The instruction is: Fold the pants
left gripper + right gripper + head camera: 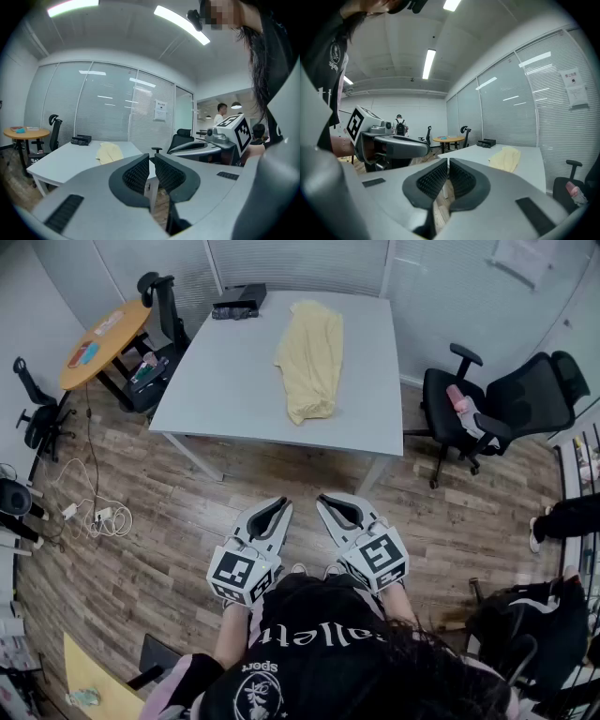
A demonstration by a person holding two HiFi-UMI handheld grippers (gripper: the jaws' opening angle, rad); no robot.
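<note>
Yellow pants (309,357) lie lengthwise on the white tabletop (216,381), toward its far right side, their legs hard to tell apart. Short of the tabletop's near edge, the left hand-held gripper (279,505) and right hand-held gripper (325,500) hover, jaws pinched together and empty.

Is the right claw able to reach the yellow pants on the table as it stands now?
Probably not yet: the right claw hangs over the wood floor, short of the table, and the yellow pants lie further in. Nothing blocks the way.
</note>
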